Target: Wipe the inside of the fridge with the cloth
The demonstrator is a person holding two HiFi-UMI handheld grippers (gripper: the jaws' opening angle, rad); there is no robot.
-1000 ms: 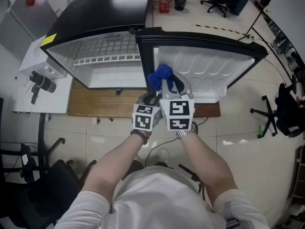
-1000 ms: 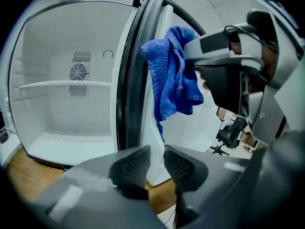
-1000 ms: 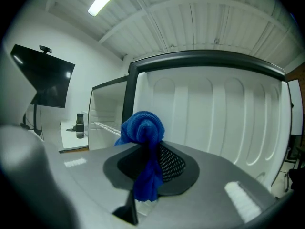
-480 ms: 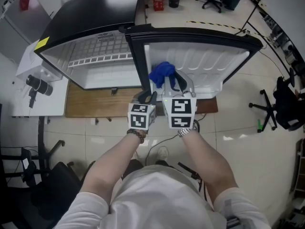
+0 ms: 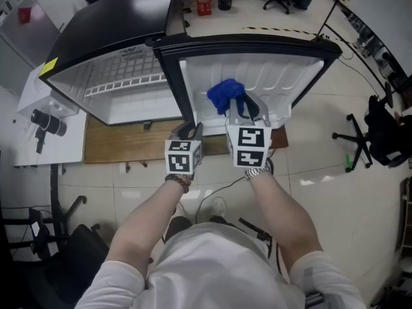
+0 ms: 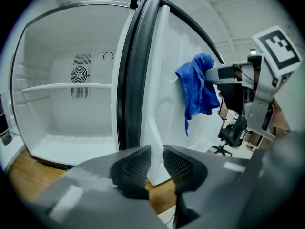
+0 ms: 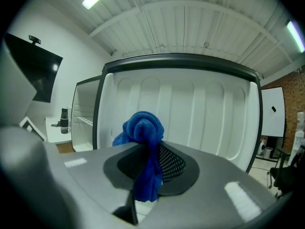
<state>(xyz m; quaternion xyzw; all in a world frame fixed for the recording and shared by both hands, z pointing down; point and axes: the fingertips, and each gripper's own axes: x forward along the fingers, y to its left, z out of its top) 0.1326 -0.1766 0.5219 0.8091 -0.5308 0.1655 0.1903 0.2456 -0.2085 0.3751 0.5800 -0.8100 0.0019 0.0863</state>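
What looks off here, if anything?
Nothing stands out. The fridge sits on its wooden board with the door wide open; shelf level, interior bare, no spills or damage visible. The blue cloth is bunched in the jaws of the right gripper, near the door's inner face.

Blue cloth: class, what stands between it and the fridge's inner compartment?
The open door's dark edge, in the left gripper view: cloth right of it, compartment left.

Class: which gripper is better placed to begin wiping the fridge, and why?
Right: the right gripper is clamped on the blue cloth, facing the door liner; the left gripper holds nothing.
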